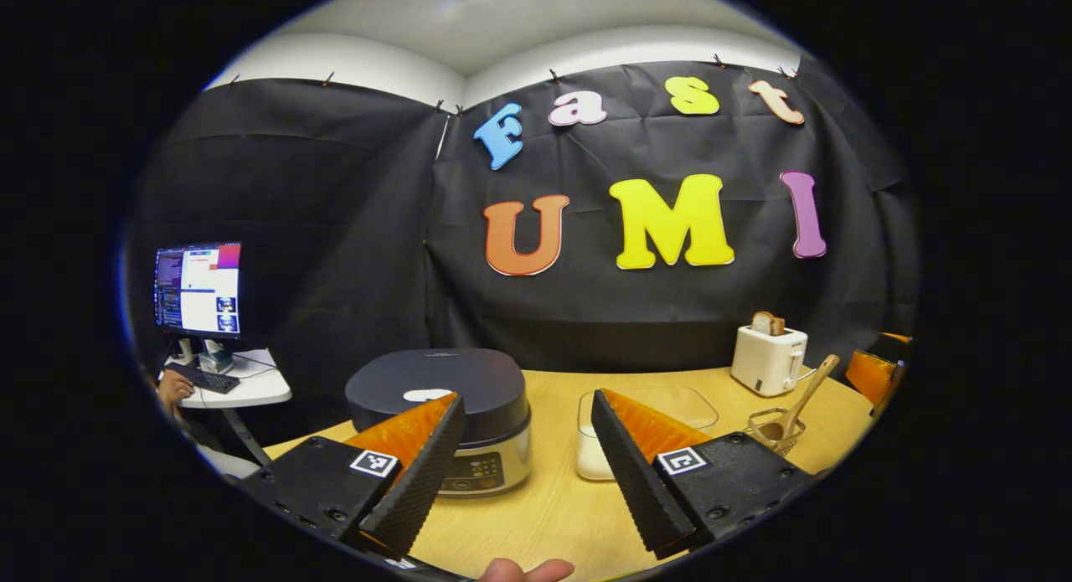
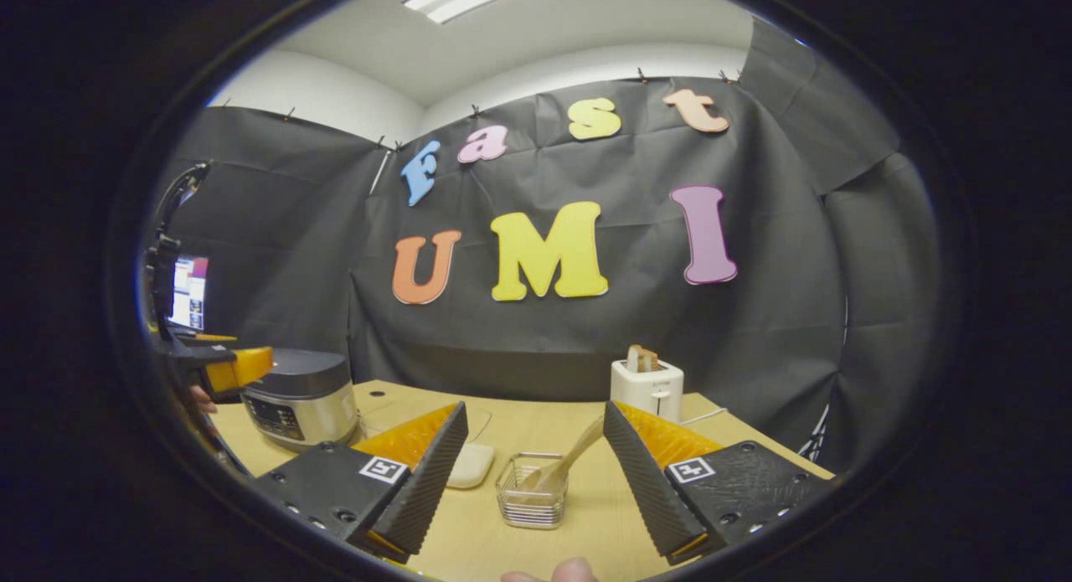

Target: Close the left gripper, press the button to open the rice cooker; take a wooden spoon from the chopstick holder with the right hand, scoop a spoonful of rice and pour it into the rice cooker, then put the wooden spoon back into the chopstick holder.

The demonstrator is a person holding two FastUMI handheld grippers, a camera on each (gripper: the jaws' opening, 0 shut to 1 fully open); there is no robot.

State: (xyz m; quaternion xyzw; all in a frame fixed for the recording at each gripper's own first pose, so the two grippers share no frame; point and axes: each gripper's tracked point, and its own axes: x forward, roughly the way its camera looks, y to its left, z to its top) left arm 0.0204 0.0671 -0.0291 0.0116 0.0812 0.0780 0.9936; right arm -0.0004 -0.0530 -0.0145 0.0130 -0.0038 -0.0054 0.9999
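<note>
Closest to my lens, the left gripper [image 1: 528,473] hangs with its 2 fingers spread wide and nothing between them; it must be closed before it can press anything. Just past the left finger sits the rice cooker [image 1: 440,414], lid down, its control panel facing me and a pale button [image 1: 427,394] on top of the lid. That button is my first target, I judge; the cooker looks heavy enough to stay put under a firm push. To its right stands a clear container of rice [image 1: 646,435], and farther right the wire chopstick holder [image 1: 777,431] with the wooden spoon [image 1: 806,398] leaning out of it, then a white toaster [image 1: 768,360] near the wall.

From the right gripper view, the right gripper [image 2: 536,481] is likewise wide apart and empty, aimed straight at the holder, which stands between its fingers but beyond them. The spoon is stiff, light and smooth; I would pinch its handle high up, above the wire rim, since the holder itself looks light enough to tip.
</note>
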